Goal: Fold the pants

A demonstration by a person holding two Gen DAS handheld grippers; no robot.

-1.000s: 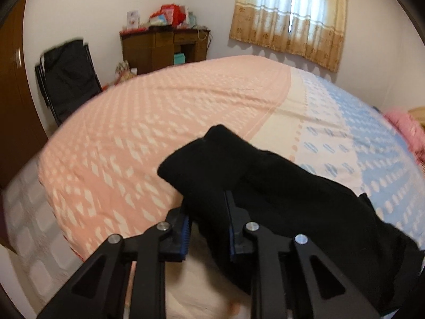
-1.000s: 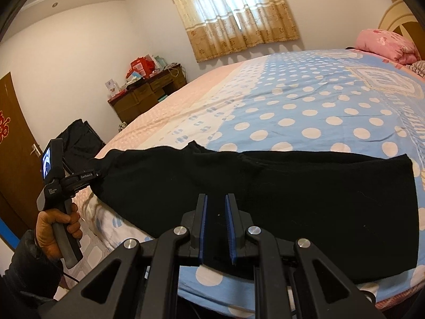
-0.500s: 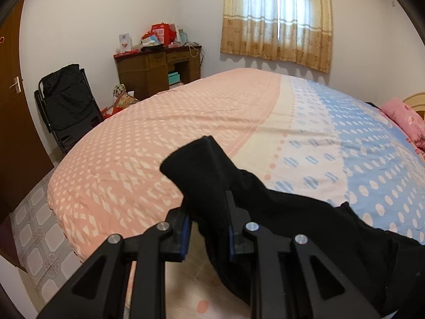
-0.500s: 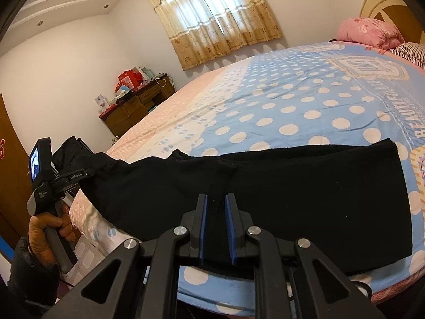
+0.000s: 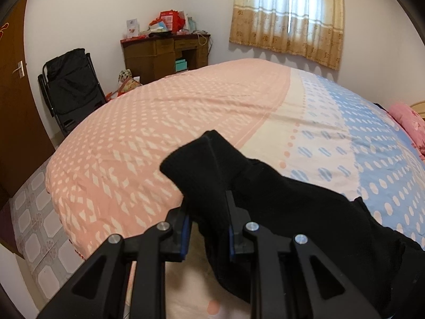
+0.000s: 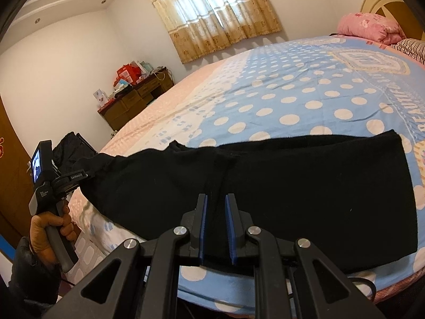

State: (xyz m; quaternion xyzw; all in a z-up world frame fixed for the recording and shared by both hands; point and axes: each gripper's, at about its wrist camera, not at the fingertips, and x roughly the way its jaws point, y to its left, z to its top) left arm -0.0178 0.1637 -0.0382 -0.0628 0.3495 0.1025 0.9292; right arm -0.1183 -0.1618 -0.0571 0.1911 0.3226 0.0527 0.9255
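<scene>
Left wrist view: the left gripper (image 5: 207, 228) pinches the cuff end of the black pants (image 5: 305, 212) between its blue-lined fingers (image 5: 185, 235), and the cloth stands up above the fingertips in a bunched peak, lifted off the bed (image 5: 159, 122); from there the leg trails down and to the right onto the bedspread. Behind it the pink part of the cover runs back to a wooden desk (image 5: 164, 53) piled with boxes, a black folding chair (image 5: 71, 85) by the door, and a curtained window (image 5: 287, 18). In the right wrist view the pants (image 6: 265, 186) lie stretched lengthwise along the near edge of the bed (image 6: 305, 93), on the blue dotted part, with one end square and flat at the right. The right gripper (image 6: 215, 226) is closed on the near edge of the cloth at about the middle, fabric filling the narrow gap between its jaws. At far left the person's left hand (image 6: 47, 234) holds the other gripper's (image 6: 79, 176) handle, the leg end raised from the bed. A pink pillow (image 6: 372, 26) sits at the headboard
</scene>
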